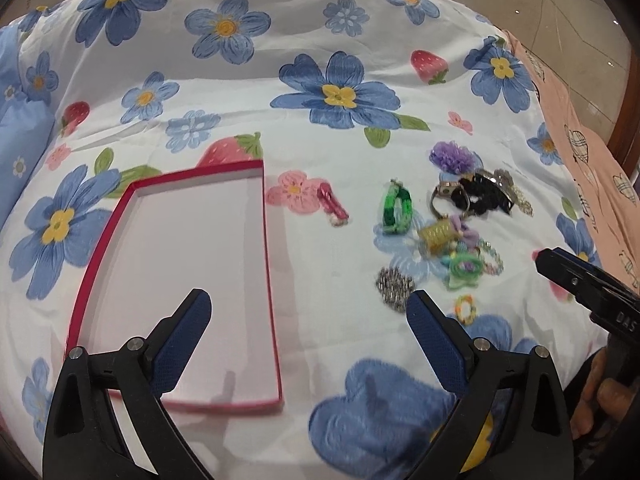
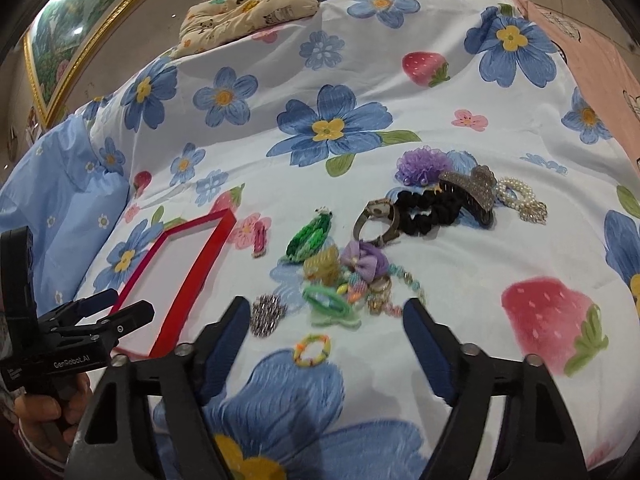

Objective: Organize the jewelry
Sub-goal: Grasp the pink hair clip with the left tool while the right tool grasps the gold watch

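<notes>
A shallow red-rimmed box (image 1: 256,240) with a white floor lies empty on the flowered bedspread; it also shows in the right wrist view (image 2: 196,264). A heap of jewelry lies to its right: a green bracelet (image 1: 396,210), a pink clip (image 1: 332,204), a watch (image 1: 446,192), a black scrunchie (image 2: 428,208), a purple flower (image 2: 420,166), a silver claw clip (image 2: 474,188), pearl bracelets (image 2: 518,196), a silver mesh piece (image 2: 266,314) and a small multicolour ring (image 2: 312,350). My left gripper (image 1: 308,312) is open, over the box's right edge. My right gripper (image 2: 326,316) is open, above the ring.
The flowered bedspread (image 1: 320,40) covers the whole surface. A cream cushion (image 2: 248,12) lies at the far end, a light blue pillow (image 2: 60,184) on the left, pink fabric (image 1: 580,128) on the right. A framed picture (image 2: 68,28) hangs on the wall.
</notes>
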Motion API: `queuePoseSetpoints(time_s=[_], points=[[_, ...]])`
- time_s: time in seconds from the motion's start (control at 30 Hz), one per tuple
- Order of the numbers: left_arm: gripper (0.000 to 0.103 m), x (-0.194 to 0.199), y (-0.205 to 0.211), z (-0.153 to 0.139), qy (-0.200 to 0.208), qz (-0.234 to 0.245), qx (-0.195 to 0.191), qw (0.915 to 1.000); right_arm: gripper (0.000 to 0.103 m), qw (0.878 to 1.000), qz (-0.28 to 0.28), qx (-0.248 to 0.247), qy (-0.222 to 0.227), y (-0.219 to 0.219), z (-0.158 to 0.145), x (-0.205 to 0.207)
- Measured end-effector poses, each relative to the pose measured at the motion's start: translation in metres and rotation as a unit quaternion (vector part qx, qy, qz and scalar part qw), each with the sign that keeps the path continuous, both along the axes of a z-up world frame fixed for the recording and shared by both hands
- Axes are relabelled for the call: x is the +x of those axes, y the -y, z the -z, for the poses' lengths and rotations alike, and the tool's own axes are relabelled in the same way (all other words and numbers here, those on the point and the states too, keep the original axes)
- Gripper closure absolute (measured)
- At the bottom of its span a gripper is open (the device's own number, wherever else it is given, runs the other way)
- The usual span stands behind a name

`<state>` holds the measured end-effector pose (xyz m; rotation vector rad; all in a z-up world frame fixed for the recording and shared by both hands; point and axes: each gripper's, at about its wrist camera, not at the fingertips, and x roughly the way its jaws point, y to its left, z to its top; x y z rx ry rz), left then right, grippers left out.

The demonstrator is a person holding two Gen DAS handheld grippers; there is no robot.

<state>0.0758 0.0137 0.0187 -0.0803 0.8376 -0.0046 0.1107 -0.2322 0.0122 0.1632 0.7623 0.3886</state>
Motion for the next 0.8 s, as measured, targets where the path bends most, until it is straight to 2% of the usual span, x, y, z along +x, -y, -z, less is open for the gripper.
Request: queuePoseSetpoints(time_s=[0.07,0.17,0.27,0.5,0.8], points=[[0.007,0.013,0.001,-0.001,-0.004,0.000,0.004,1.0000,0.038,1.000,0.004,0.002,-0.006,0.001,0.000,0.012],[0.017,0.033,0.002,0.002,-0.016,0.007,0.001,0.9999,0.052,1.000,0.010,0.005,-0.019,0.003,0.004,0.031],[0.023,0.054,0.003,0.008,-0.031,0.014,-0.008,0.9994,0.055,0.999,0.018,0.009,-0.036,0.006,0.010,0.053],[0.027,0.103,0.006,0.026,-0.063,0.020,-0.026,0.9975,0.072,0.997,0.030,0.011,-0.077,0.006,0.030,0.100],[0.029,0.156,-0.001,0.057,-0.106,0.013,-0.048,0.9931,0.074,0.992,0.042,-0.005,-0.116,0.000,0.058,0.142]])
